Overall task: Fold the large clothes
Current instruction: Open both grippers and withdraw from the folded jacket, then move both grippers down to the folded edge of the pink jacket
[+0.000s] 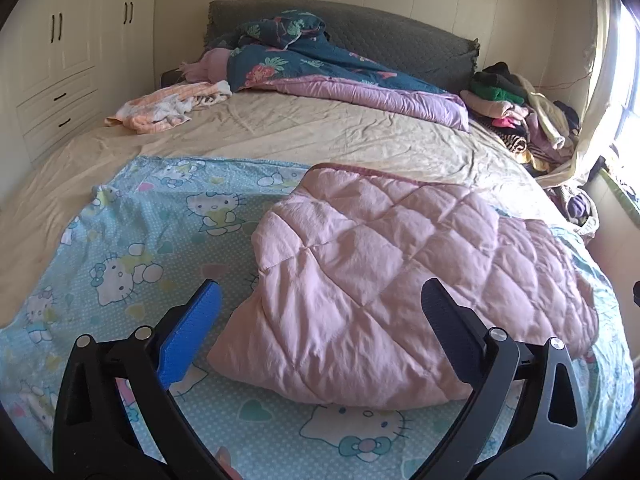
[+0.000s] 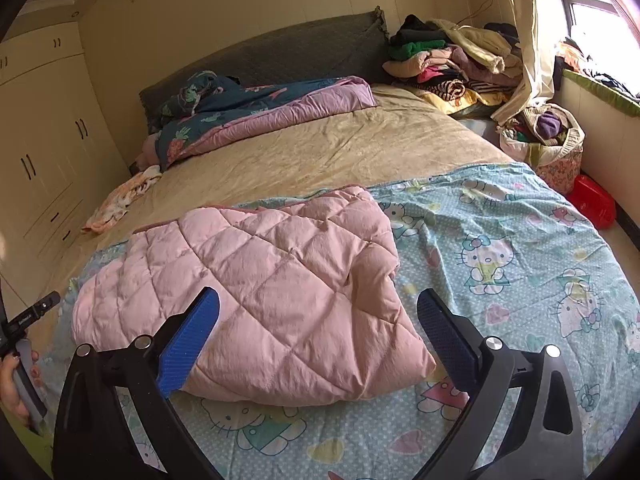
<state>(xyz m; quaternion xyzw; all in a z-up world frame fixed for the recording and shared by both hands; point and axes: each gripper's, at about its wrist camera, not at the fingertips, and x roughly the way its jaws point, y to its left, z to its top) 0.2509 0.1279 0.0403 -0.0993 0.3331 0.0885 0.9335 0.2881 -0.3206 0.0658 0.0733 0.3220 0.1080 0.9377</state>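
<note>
- the pink quilted garment lies folded into a thick, roughly rectangular bundle on the blue cartoon-cat sheet, which covers the near end of the bed.
- in the left wrist view the left gripper hangs above the bundle with its fingers spread wide; the near corner of the garment shows in the gap below them, not touched by either pad.
- in the right wrist view the right gripper also stands with fingers wide apart, empty, the garment's near edge under the gap and clear of the pads.
- at 9 o'clock in the right wrist view a hand grips the handle of the other tool.
- toward 12 o'clock on the bed lies a rumpled dark floral duvet with a lilac underside, against a grey headboard cushion.
- at about 10 o'clock in the left wrist view a small peach and white cloth lies on the beige sheet.
- at 2 o'clock a heap of mixed clothes sits by the curtain.
- white cupboards stand along the 9 o'clock side.
- a red box sits on the floor at 3 o'clock in the right wrist view.
</note>
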